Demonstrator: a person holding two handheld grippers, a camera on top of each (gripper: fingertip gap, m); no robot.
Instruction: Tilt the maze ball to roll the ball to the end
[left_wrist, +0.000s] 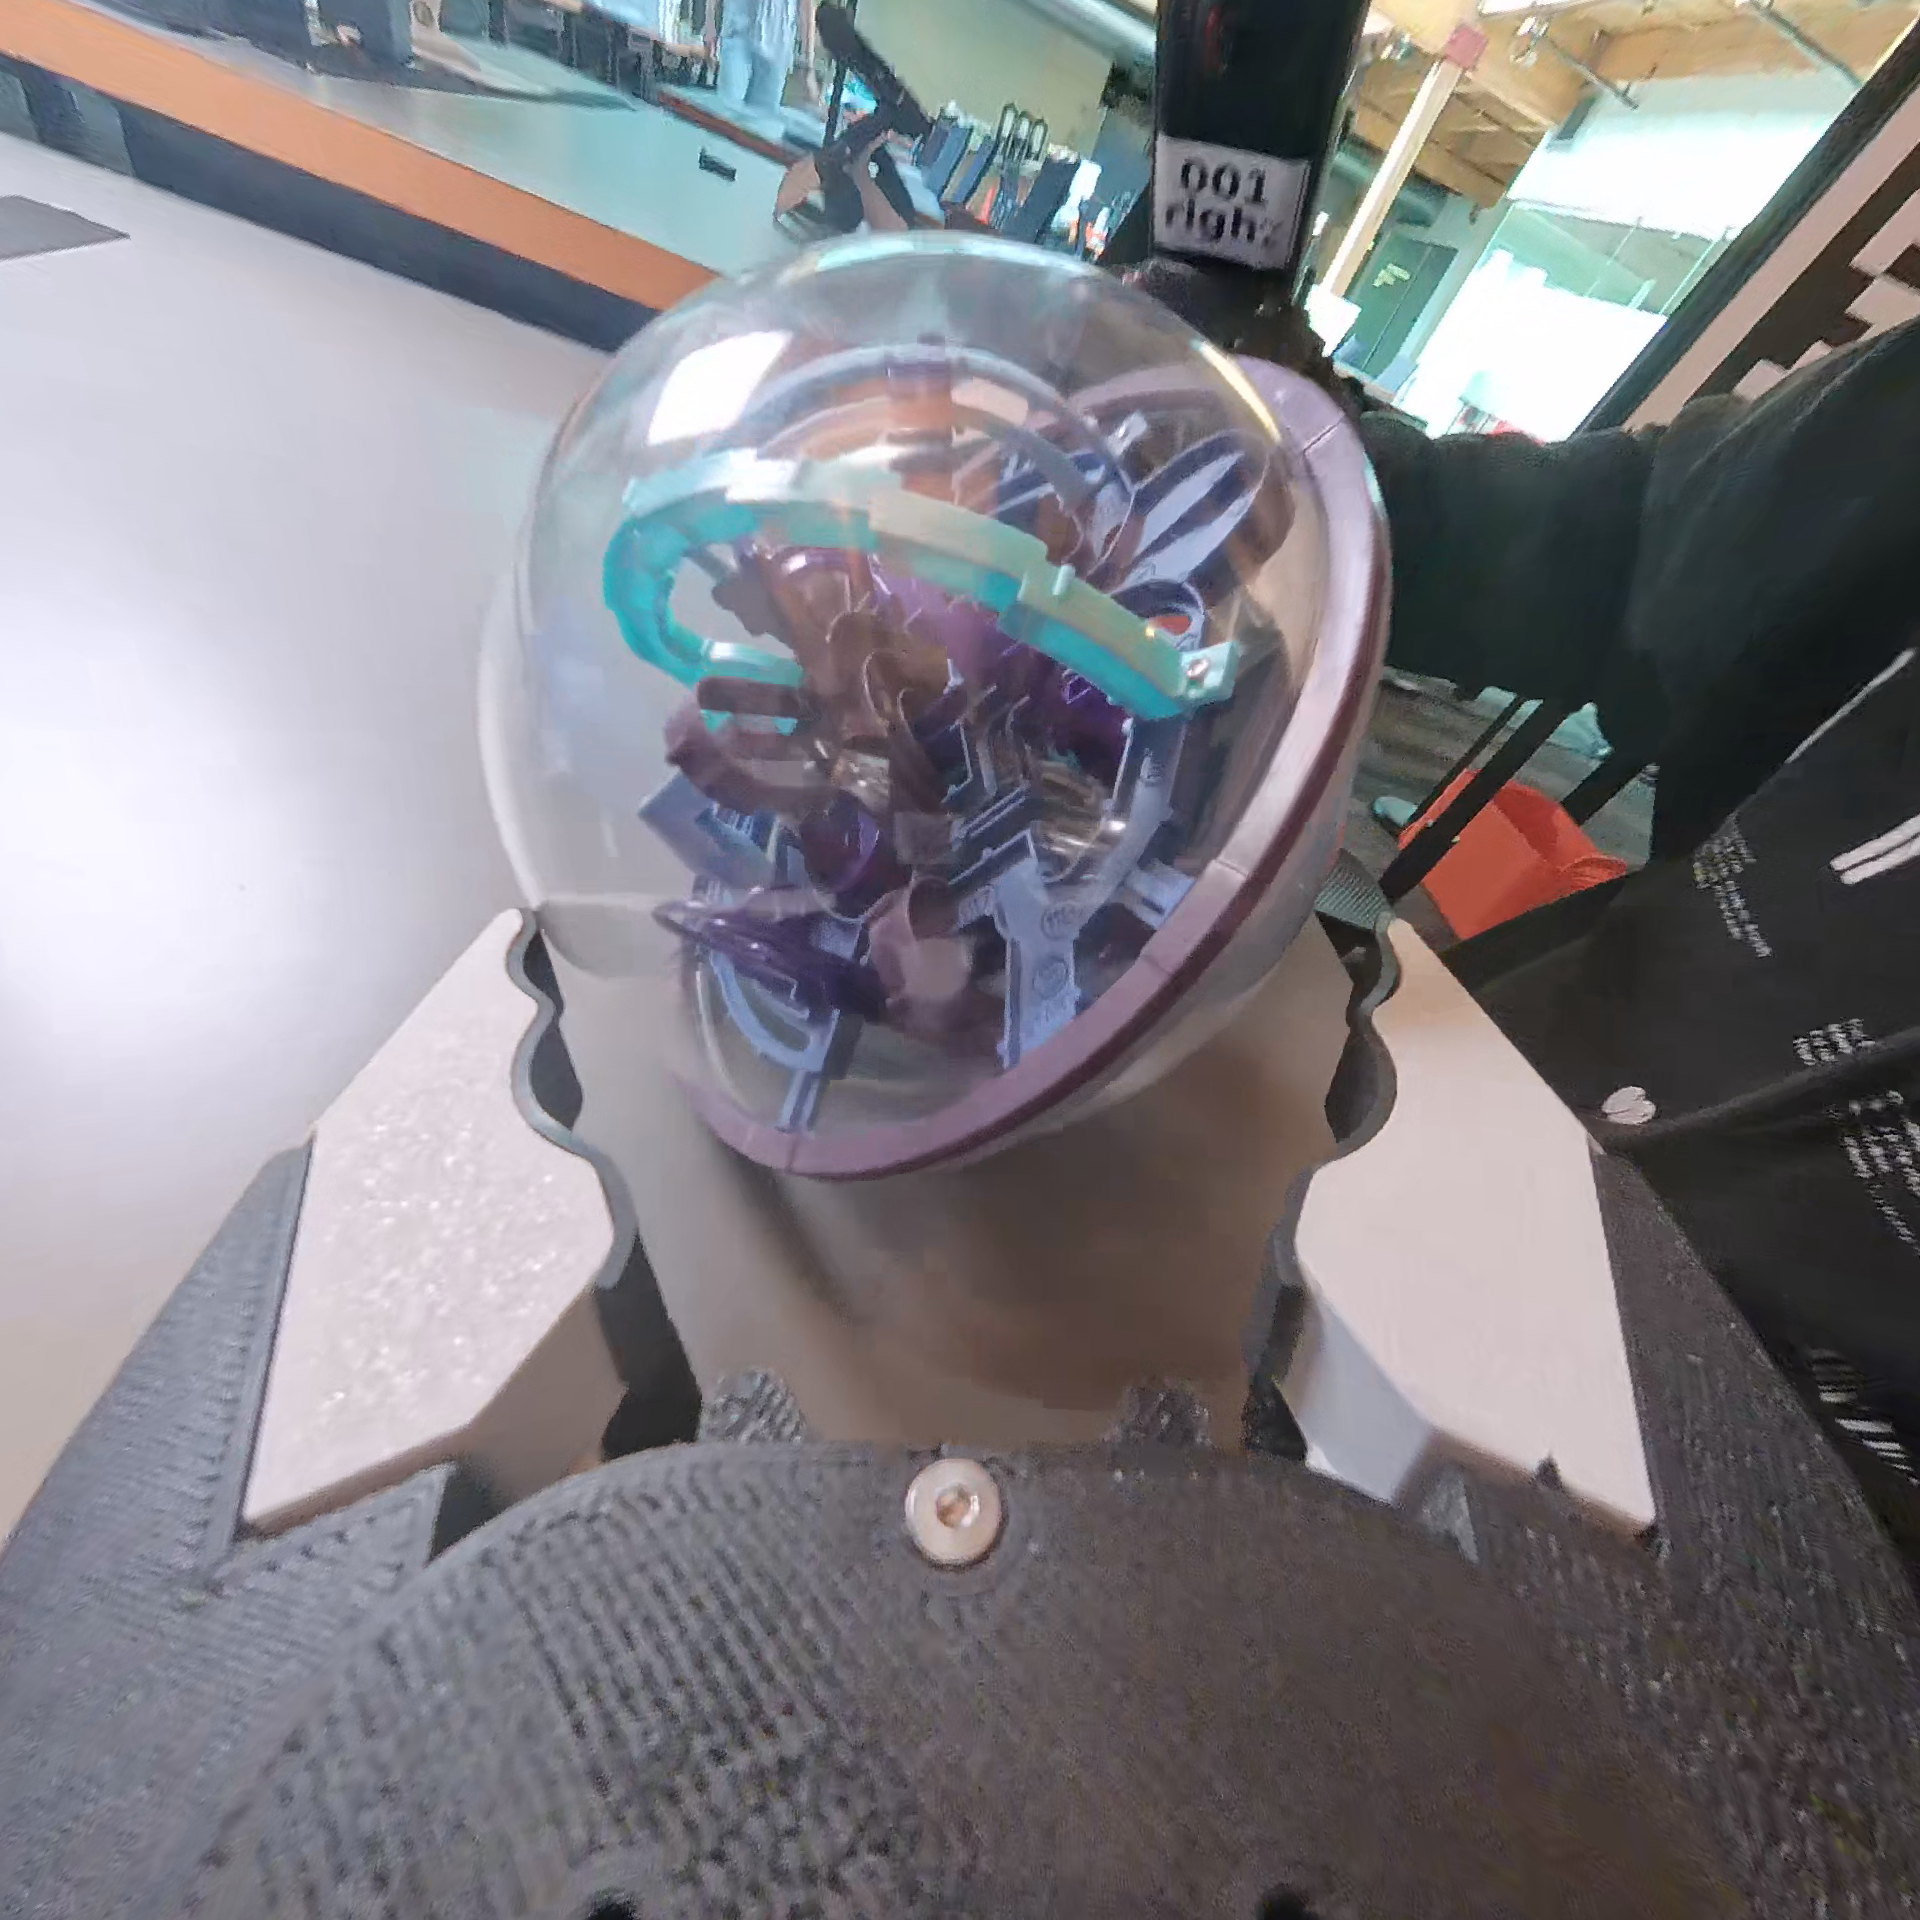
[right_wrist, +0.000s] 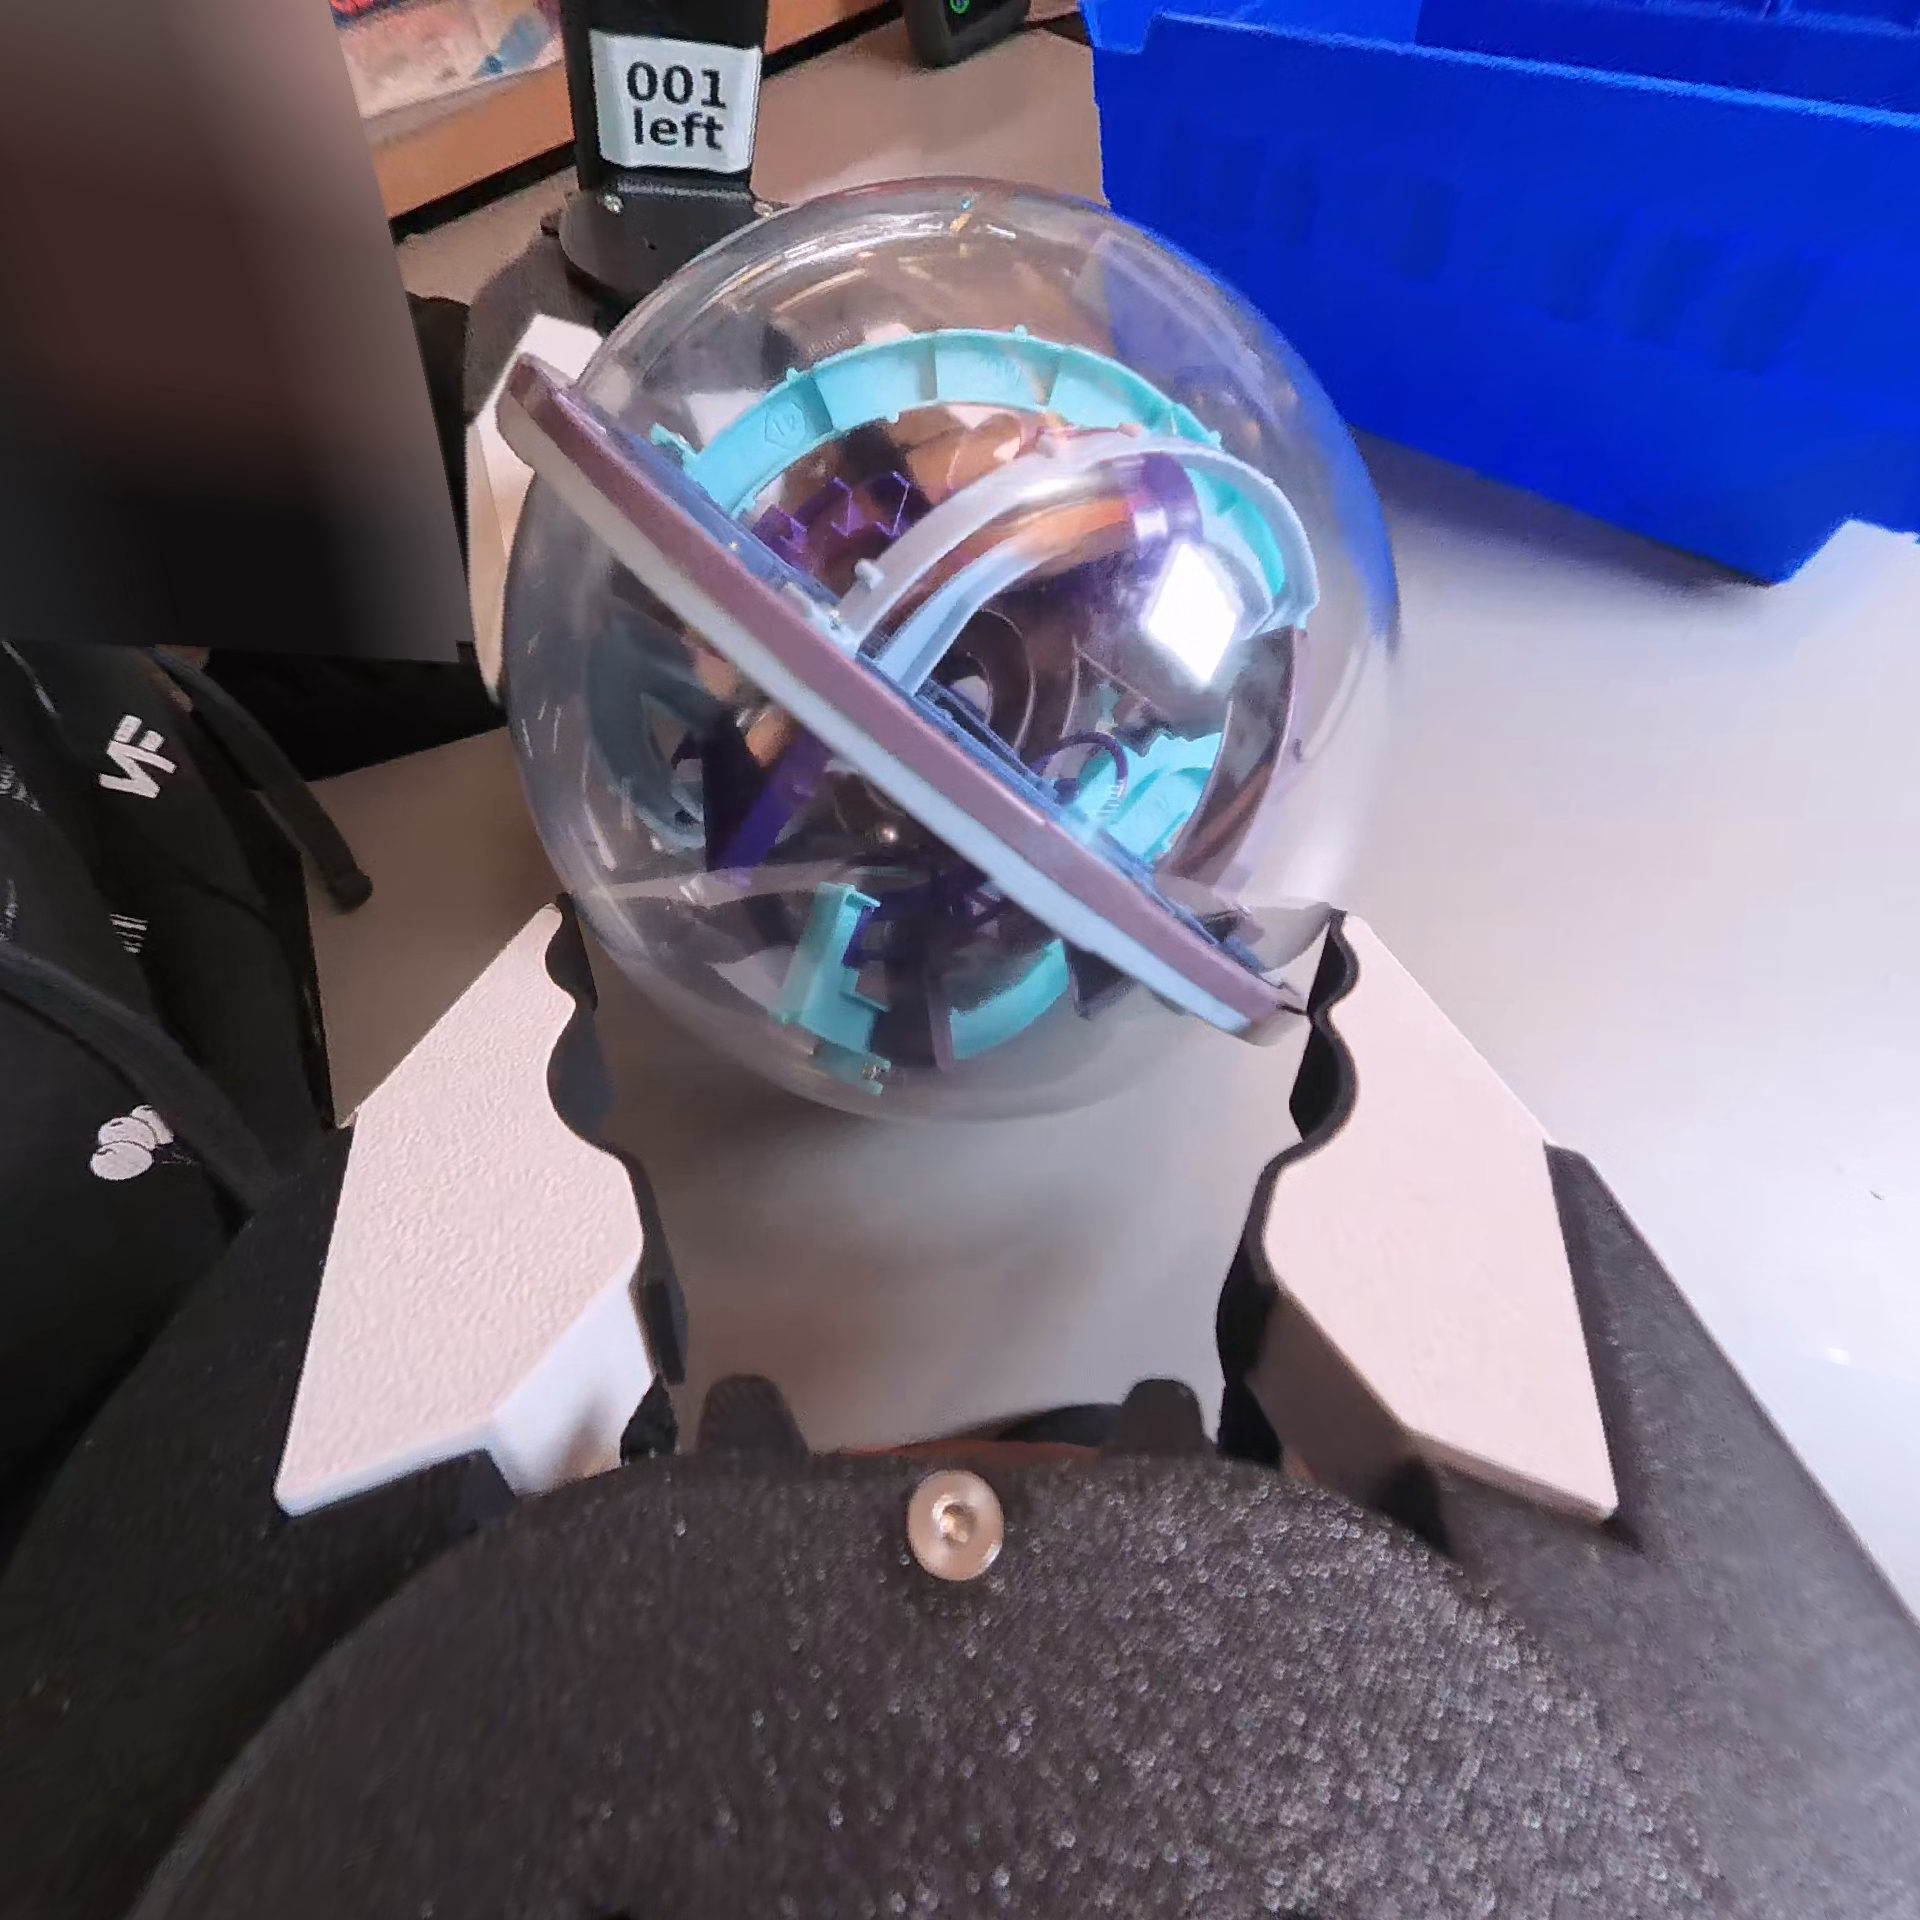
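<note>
Left wrist view: I see my own two white fingers with dark wavy pads spread wide around the maze ball (left_wrist: 935, 675), which fills the middle of the frame above the pale table (left_wrist: 208, 623).
Blue bin: in the right wrist view a large blue bin (right_wrist: 1507, 260) stands on the table behind and to the right of the sphere.
Dark bag: a black bag (right_wrist: 125, 935) with white print lies at the left edge of the right wrist view, near the table's side.
Maze ball: a clear sphere with a mauve equator band running diagonally, and teal, purple and brown tracks inside; it sits between both pairs of fingers.
Left gripper (left_wrist: 951, 935): clamped on the sphere from one side; the left pad (left_wrist: 535, 987) meets the clear shell, the right pad (left_wrist: 1361, 977) lies against the band's edge.
Right gripper (right_wrist: 945, 966): gripping the sphere from the opposite side; the right pad (right_wrist: 1325, 997) touches the tip of the mauve band, the left pad (right_wrist: 571, 987) is against the shell.
Small ball: a tiny metal ball (right_wrist: 886, 831) shows low in the middle of the sphere, beside purple track; blur hides which track it is on.
</note>
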